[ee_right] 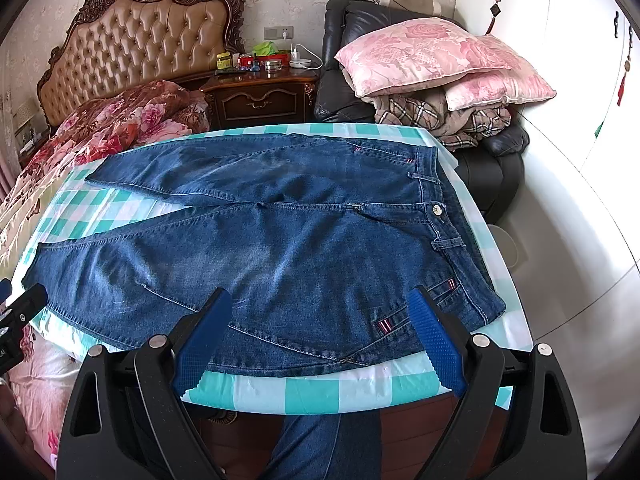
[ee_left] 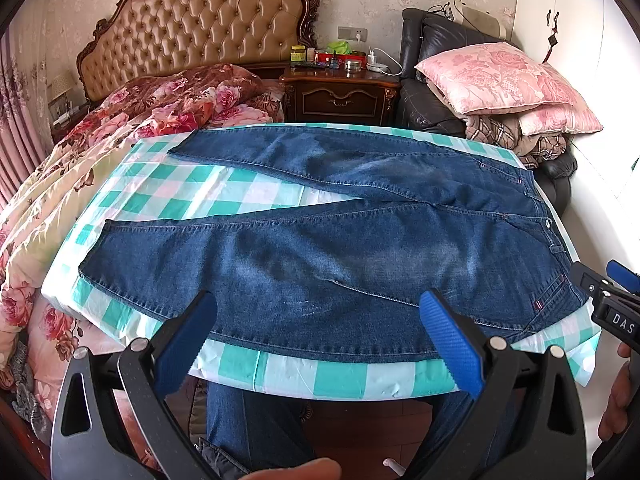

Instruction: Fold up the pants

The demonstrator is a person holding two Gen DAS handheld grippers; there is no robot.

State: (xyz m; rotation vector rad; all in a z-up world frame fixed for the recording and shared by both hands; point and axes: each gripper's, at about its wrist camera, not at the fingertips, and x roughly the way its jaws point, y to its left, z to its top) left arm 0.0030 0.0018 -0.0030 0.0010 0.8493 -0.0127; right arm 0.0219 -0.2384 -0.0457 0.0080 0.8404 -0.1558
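Bed (ee_left: 72, 168) with the tufted headboard (ee_left: 192, 28) sits far left, floral quilt (ee_left: 168, 104) piled on it. Black armchair (ee_right: 400, 60) far right, stacked with two pink pillows (ee_right: 432, 56) over a plaid blanket (ee_right: 440, 120). Dark wood nightstand (ee_right: 260, 96) between bed and chair, small jars and a charger on top.

Your surface (ee_left: 340, 376) is in front, covered by a teal-and-white checked cloth (ee_left: 168, 196).

Jeans (ee_left: 320, 264) lie flat and unfolded on that cloth, front side up. Waistband with the metal button (ee_right: 437, 209) points right, both legs run left and spread apart, so checked cloth shows between them. Near leg's hem is close to the surface's left edge; the near side seam runs along the front edge.

Your left claw (ee_left: 316, 320) is wide open, holding nothing, blue pads hovering over the near leg around the thigh. Can't tell if the tips touch the denim.

Your right claw (ee_right: 320, 316) is also wide open and holding nothing, over the near hip by the striped pocket tabs (ee_right: 386, 326). Contact with the fabric is unclear there too.

Each claw shows at the edge of the other's view, side by side along the front edge.
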